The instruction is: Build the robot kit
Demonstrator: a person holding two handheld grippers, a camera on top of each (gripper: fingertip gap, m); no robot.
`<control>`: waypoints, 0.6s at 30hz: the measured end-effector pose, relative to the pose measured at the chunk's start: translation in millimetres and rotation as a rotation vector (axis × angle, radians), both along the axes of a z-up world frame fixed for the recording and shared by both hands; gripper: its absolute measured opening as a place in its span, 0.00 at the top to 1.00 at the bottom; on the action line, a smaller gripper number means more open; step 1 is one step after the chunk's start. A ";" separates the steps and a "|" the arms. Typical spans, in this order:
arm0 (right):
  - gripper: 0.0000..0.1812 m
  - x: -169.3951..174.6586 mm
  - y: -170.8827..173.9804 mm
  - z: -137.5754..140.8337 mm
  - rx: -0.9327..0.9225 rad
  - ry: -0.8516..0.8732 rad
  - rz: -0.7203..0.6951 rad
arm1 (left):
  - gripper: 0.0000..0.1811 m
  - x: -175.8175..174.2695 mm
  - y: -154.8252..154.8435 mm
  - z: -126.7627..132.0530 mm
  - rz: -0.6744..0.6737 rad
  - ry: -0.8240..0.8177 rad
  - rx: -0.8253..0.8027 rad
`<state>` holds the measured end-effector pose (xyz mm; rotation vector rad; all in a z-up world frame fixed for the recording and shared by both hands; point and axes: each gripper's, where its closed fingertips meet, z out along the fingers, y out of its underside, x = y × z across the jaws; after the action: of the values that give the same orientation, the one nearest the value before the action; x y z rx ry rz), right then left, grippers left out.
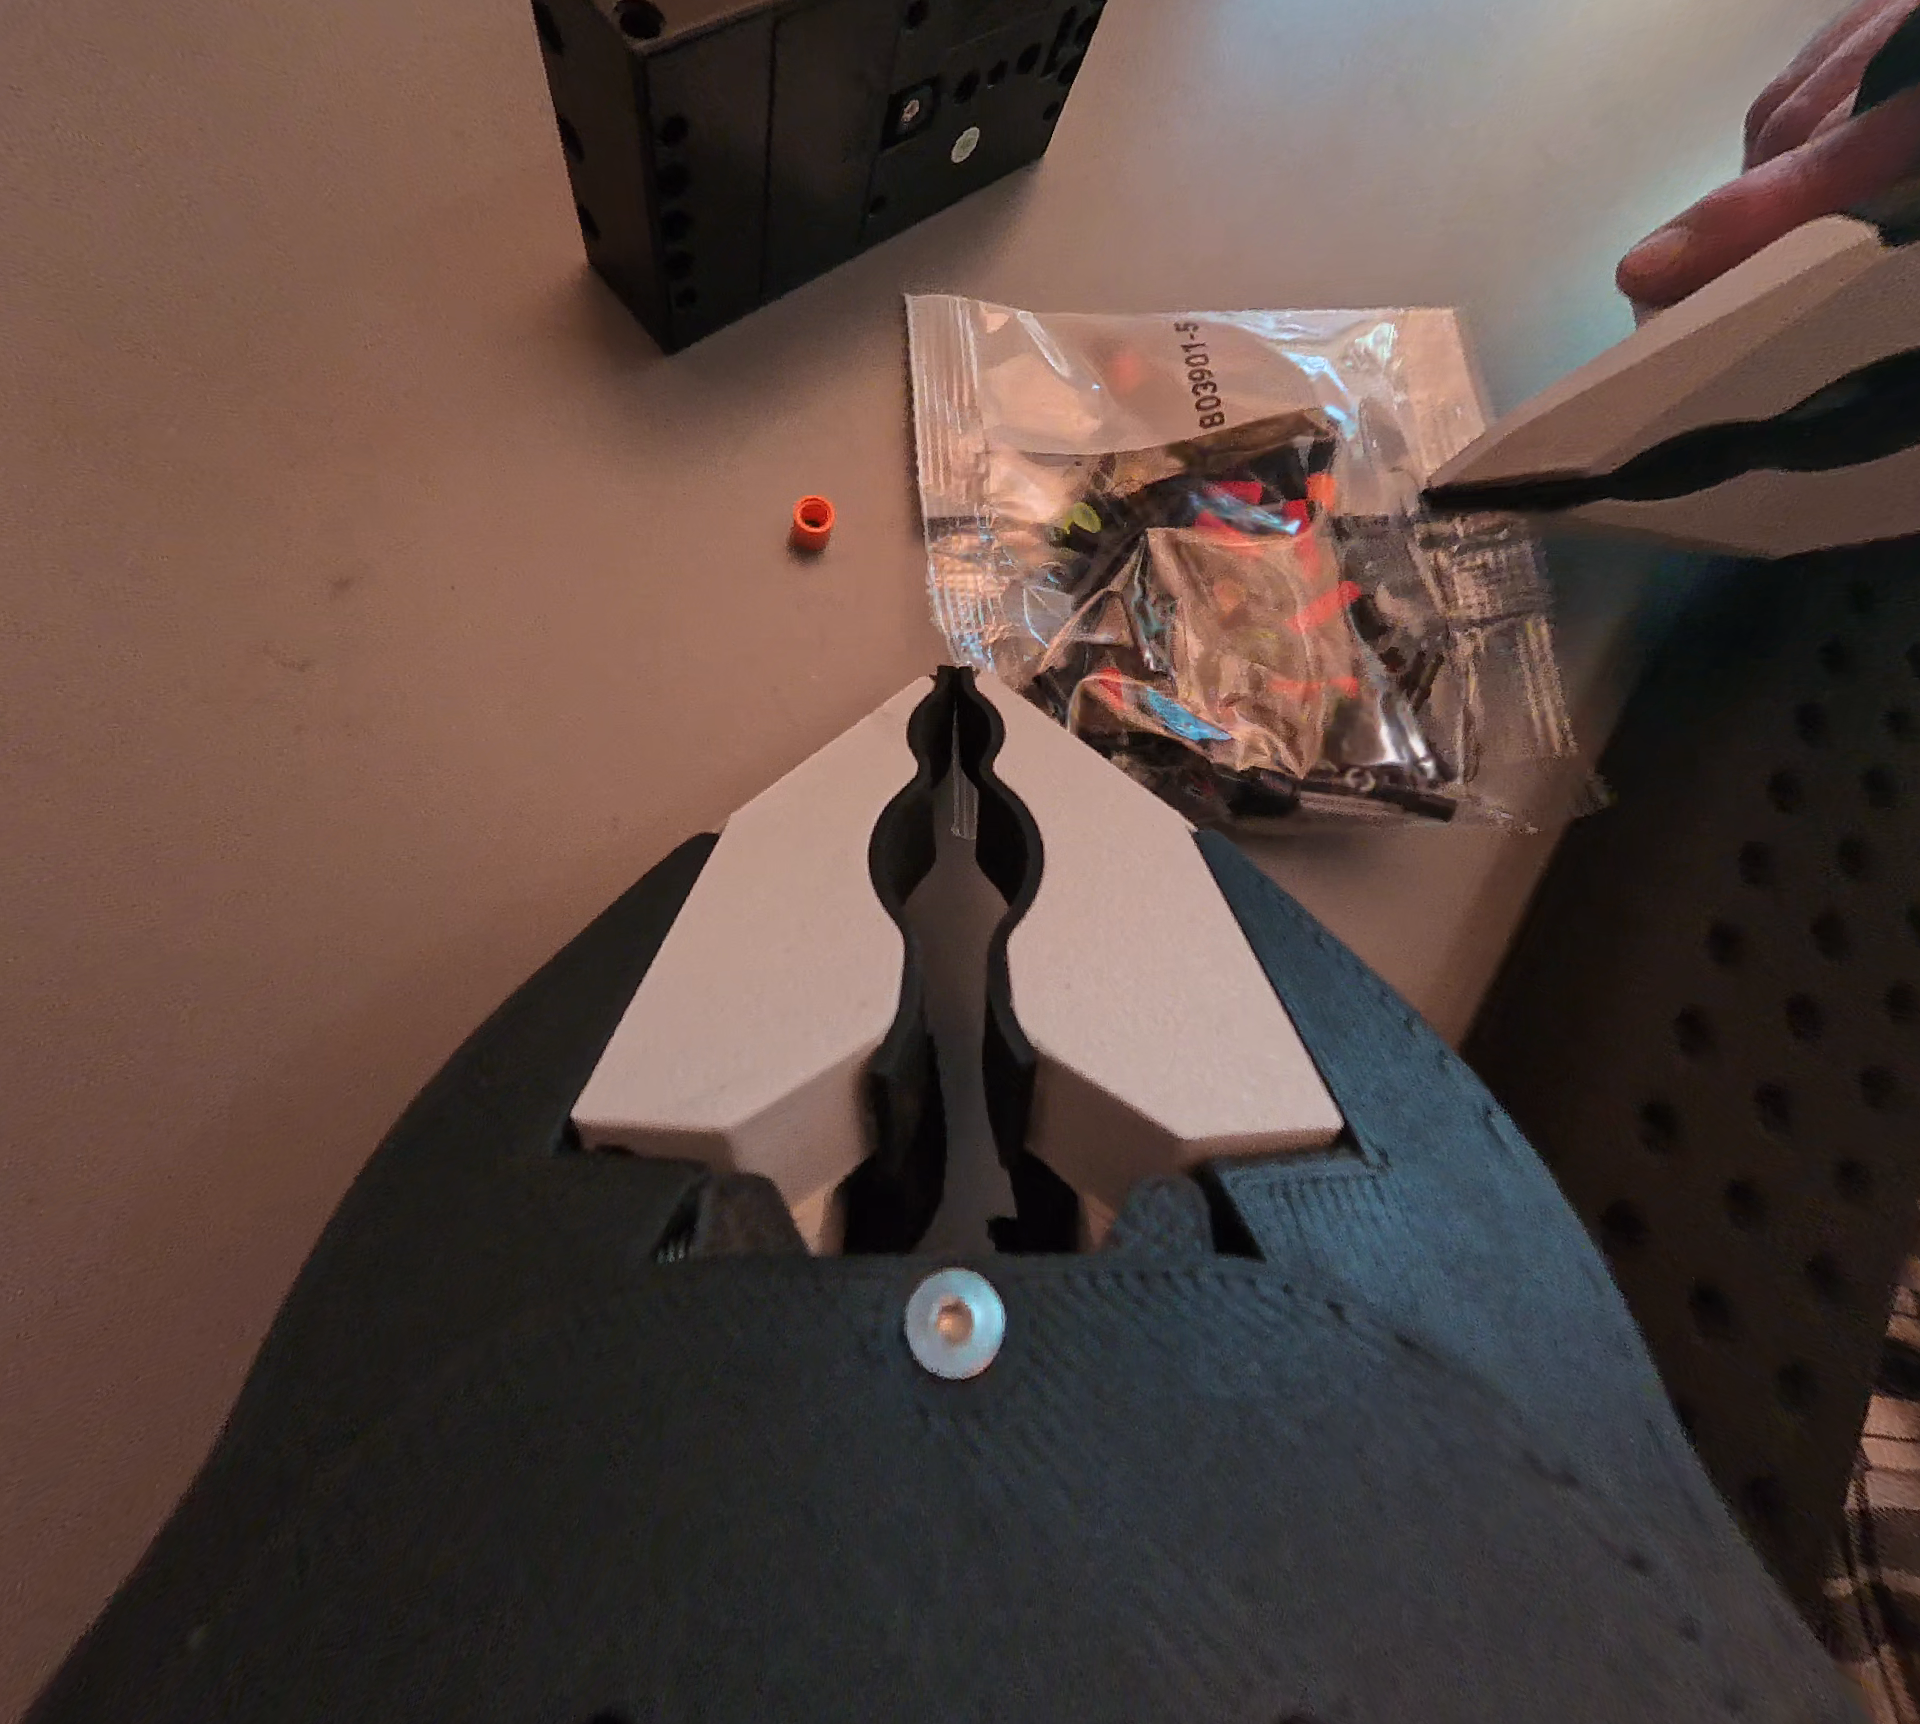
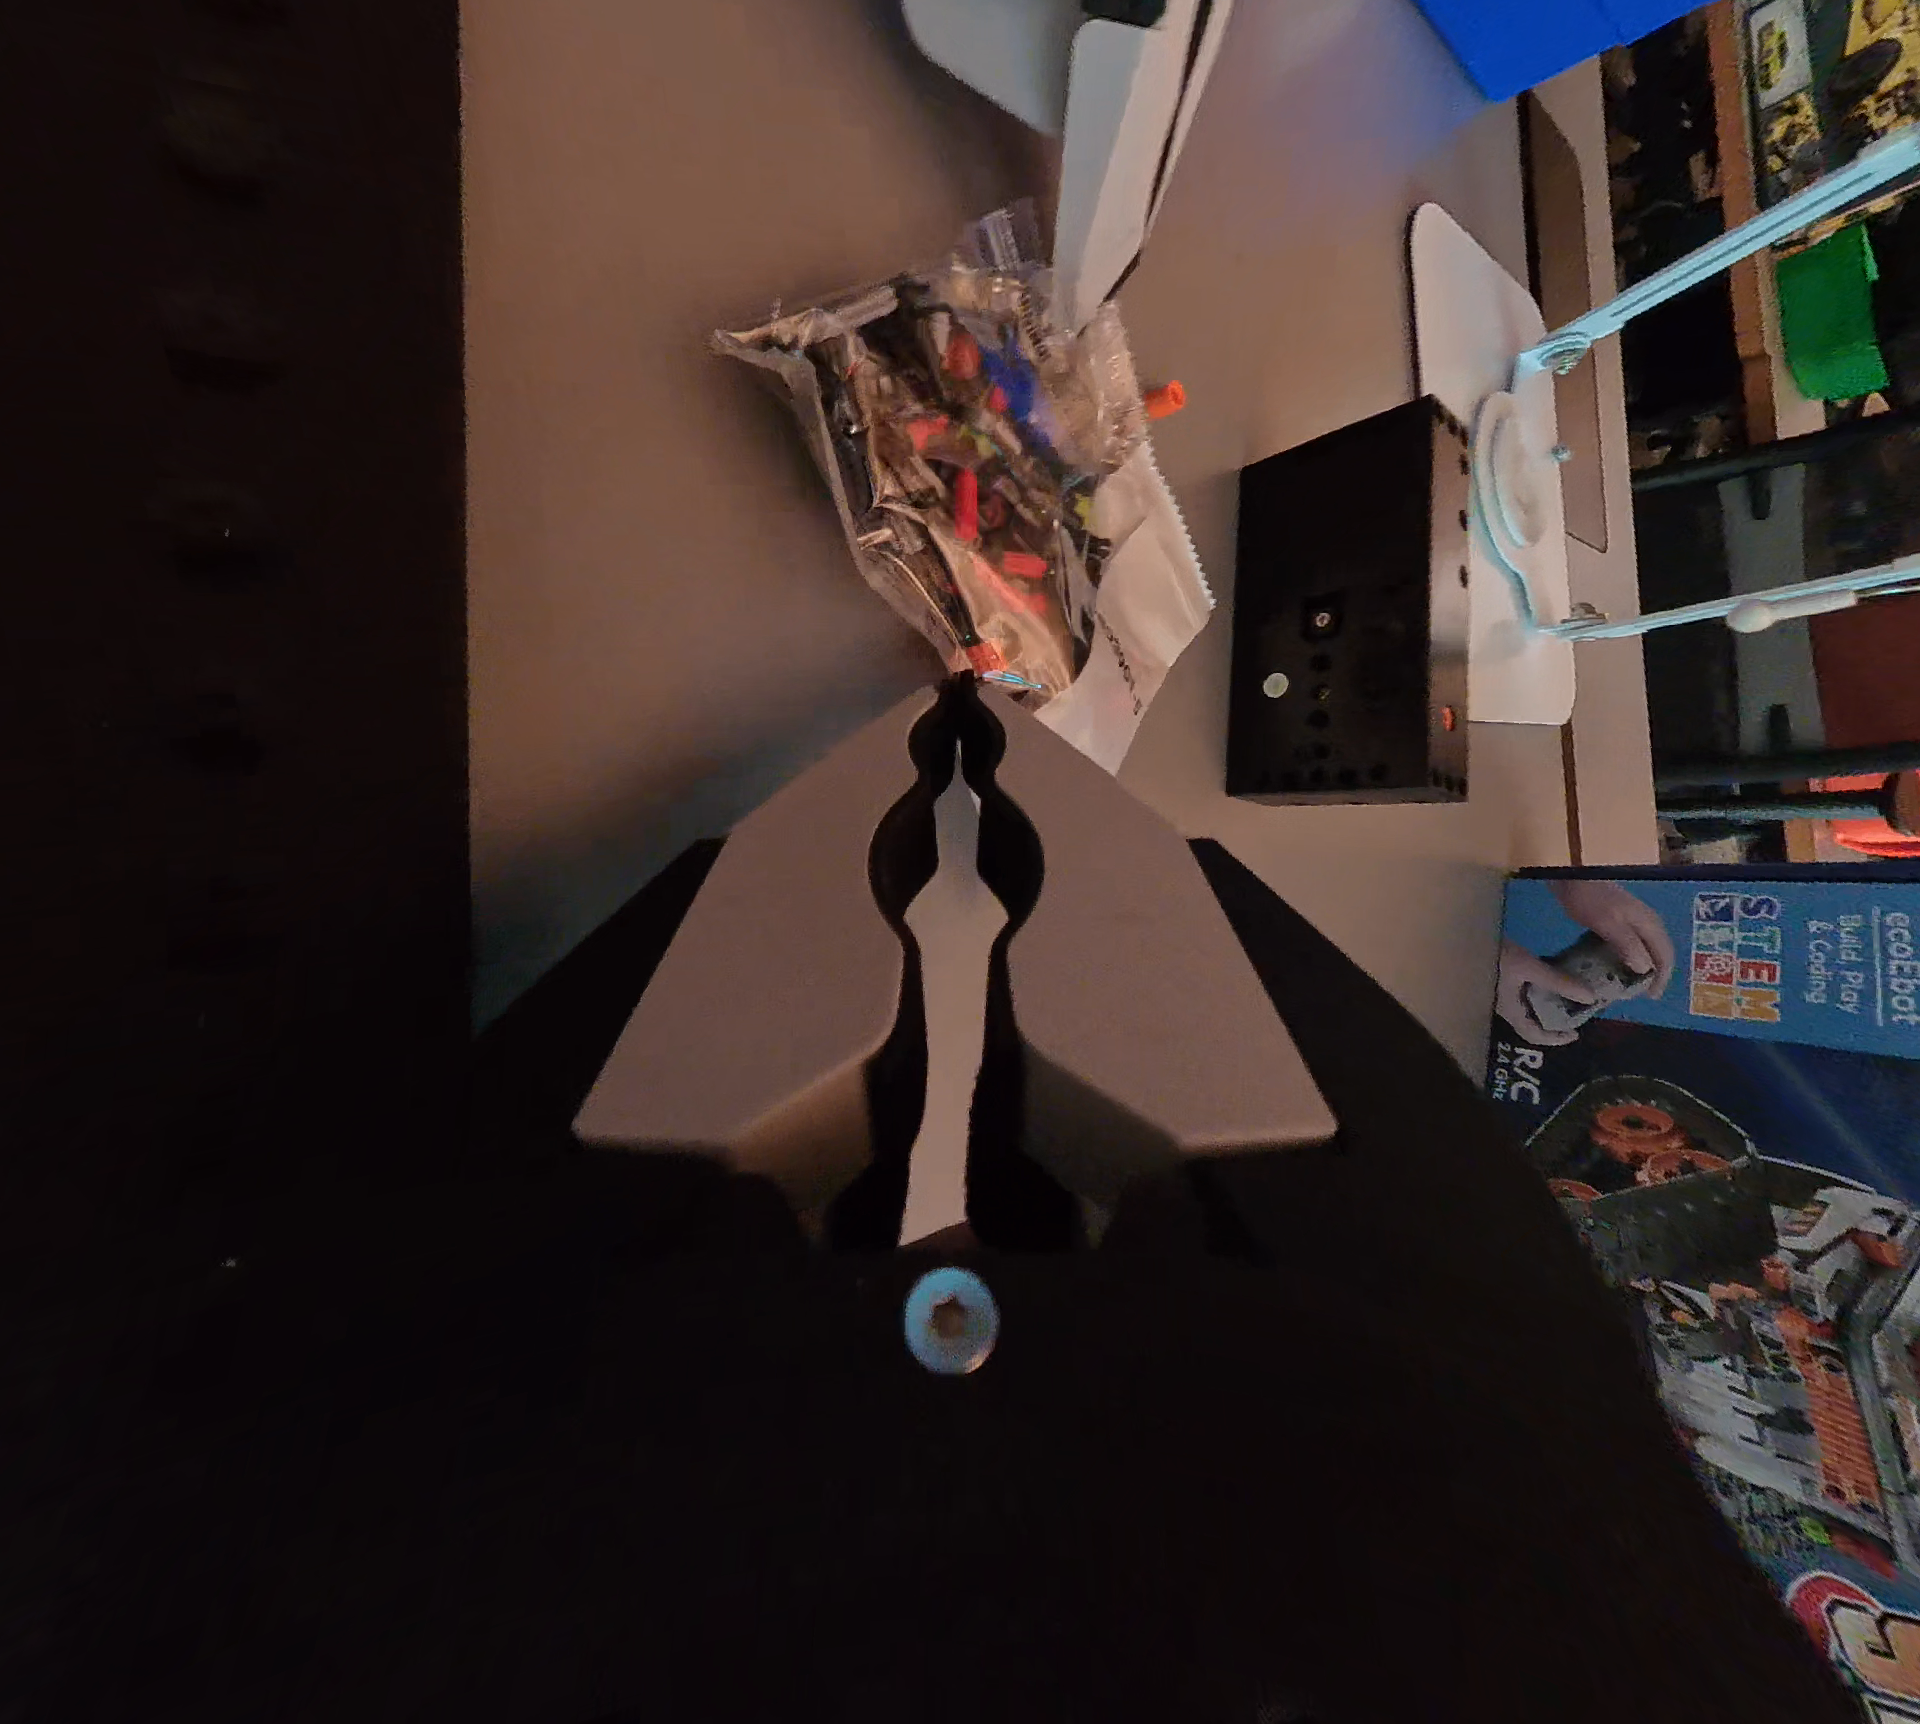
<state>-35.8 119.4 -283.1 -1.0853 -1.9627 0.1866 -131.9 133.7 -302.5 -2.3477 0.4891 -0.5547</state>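
Honestly, the left gripper (image 1: pixel 956 687) and right gripper (image 2: pixel 958 692) are both squeezed closed, apparently pinching opposite edges of the clear parts bag (image 1: pixel 1195 552) on the table. That thin film could slip or rip, scattering pieces. A loose orange sleeve (image 1: pixel 812 521) lies nearby, with a black holed box (image 1: pixel 831 64) farther back.

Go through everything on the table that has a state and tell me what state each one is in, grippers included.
left gripper: shut, pinching the near edge of the clear bag
right gripper: shut on the bag's edge
clear parts bag: sealed, lying flat, full of small parts
black block with holes: lying on the table, untouched
orange bushing: loose on the table, outside the bag
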 end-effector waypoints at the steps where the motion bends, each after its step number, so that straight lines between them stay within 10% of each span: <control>1: 1.00 0.1 0.3 3.9 -0.009 0.006 -0.001 | 1.00 1.1 -0.7 0.0 -0.012 0.003 0.003; 18: 1.00 9.8 1.6 42.8 -0.194 -0.077 0.033 | 0.92 12.6 -8.9 11.2 -0.142 0.046 0.116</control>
<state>-26.0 121.0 -240.3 -1.2004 -2.0651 0.3643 -119.3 124.8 -291.2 -2.2306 0.6953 -0.5241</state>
